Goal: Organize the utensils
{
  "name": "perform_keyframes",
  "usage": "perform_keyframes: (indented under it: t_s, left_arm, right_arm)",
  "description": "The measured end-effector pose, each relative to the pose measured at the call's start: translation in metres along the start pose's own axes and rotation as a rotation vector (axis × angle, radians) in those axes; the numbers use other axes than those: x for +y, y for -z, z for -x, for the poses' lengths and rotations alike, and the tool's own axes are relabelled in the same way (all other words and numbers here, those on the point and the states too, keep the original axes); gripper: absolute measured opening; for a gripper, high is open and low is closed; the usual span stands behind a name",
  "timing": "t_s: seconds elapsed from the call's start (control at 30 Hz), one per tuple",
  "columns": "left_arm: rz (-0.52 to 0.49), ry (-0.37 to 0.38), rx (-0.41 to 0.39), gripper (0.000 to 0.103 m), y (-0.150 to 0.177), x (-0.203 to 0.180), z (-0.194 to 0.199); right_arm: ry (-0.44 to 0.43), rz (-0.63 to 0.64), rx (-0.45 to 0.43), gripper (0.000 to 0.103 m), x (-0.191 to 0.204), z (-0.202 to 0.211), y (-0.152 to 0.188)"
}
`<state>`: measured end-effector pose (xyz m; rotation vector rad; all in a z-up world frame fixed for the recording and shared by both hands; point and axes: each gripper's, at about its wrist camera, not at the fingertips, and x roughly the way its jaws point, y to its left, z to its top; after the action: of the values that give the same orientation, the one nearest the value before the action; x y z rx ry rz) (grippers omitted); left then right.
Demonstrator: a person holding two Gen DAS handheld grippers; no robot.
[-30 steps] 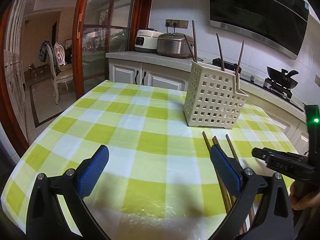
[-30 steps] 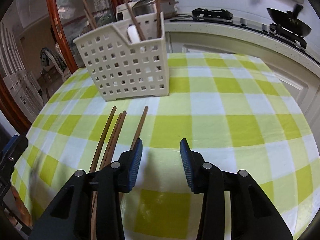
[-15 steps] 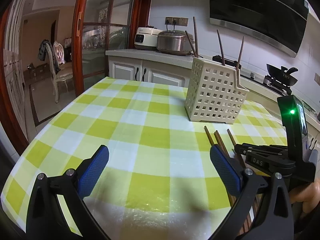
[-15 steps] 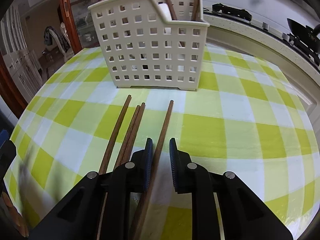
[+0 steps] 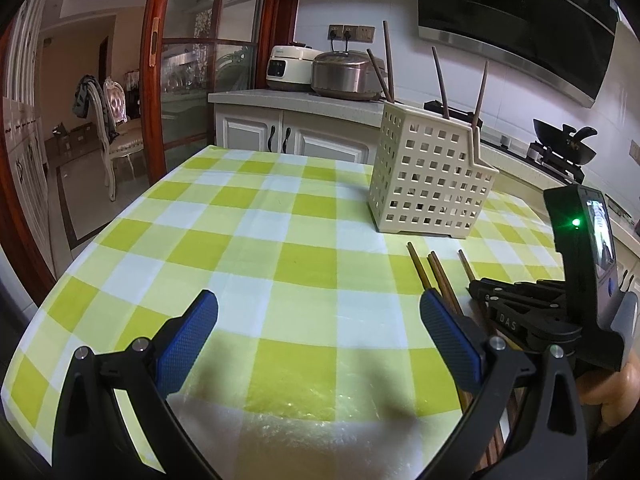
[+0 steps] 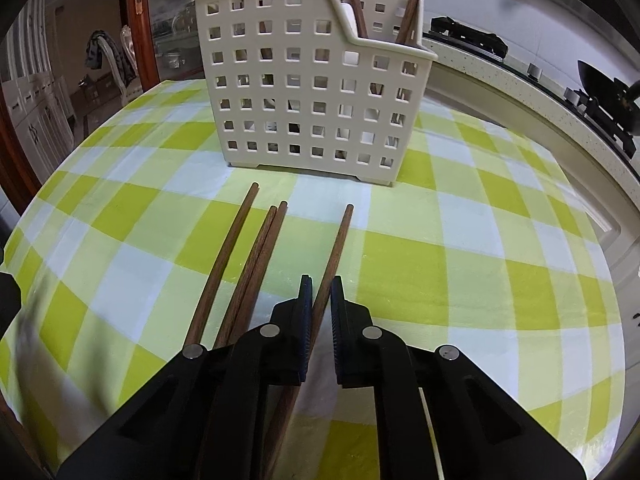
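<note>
Chopsticks are the business here, and the left wrist view shows the left gripper (image 5: 318, 330) hovering with its blue pads spread wide over bare checked tablecloth (image 5: 248, 240), holding nothing; four loose chopsticks (image 5: 436, 276) lie on the cloth just in front of the white perforated utensil basket (image 5: 432, 184), which already has several sticks standing in it, and the right gripper (image 5: 480, 292) reaches in low over them from the right edge. From the right wrist view, the right gripper (image 6: 320, 292) has its jaws pinched narrow on the rightmost chopstick (image 6: 340, 240), well back from the tip, while the other three (image 6: 248, 256) lie just to its left, two of them touching. Doing this step well probably means lifting straight up first so the neighbours are not dragged along, then tilting the stick toward upright before bringing it over the basket (image 6: 304, 80). Because the grip sits far down the shaft, the long free end may swing or pivot between the pads, so a slow lift seems wise.
</note>
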<state>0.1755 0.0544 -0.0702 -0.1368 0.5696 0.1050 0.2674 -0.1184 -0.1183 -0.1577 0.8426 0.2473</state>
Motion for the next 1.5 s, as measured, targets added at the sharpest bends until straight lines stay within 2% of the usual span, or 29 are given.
perform_keyframes:
  t_s: [0.2,0.37,0.5,0.77,1.1,1.27,1.37,1.5]
  left_arm:
    - [-0.019,0.015,0.049,0.098,-0.004,-0.008,-0.008]
    - [-0.041,0.070,0.152,0.095,-0.013,-0.027,-0.034]
    - [-0.085,0.092,0.226,0.073,-0.015,-0.049,-0.058]
    - [-0.135,0.085,0.286,0.046,-0.019,-0.078,-0.089]
    - [-0.169,0.083,0.342,0.026,-0.019,-0.100,-0.115]
    - [-0.186,0.066,0.339,0.021,-0.015,-0.102,-0.117]
    - [-0.202,0.057,0.334,0.008,-0.015,-0.103,-0.117]
    - [-0.212,0.057,0.325,0.008,-0.013,-0.103,-0.115]
  right_arm:
    - [-0.043,-0.087,-0.016,0.006,-0.025,0.008,0.006]
    - [-0.073,-0.134,-0.041,0.006,-0.046,0.022,0.013]
    - [-0.091,-0.149,-0.059,0.006,-0.056,0.031,0.016]
    - [-0.127,-0.171,-0.092,0.006,-0.073,0.044,0.020]
    - [-0.145,-0.194,-0.110,0.006,-0.088,0.050,0.025]
    - [-0.152,-0.198,-0.110,0.006,-0.090,0.050,0.026]
    - [-0.156,-0.193,-0.108,0.006,-0.087,0.049,0.026]
    - [-0.155,-0.186,-0.101,0.006,-0.085,0.047,0.026]
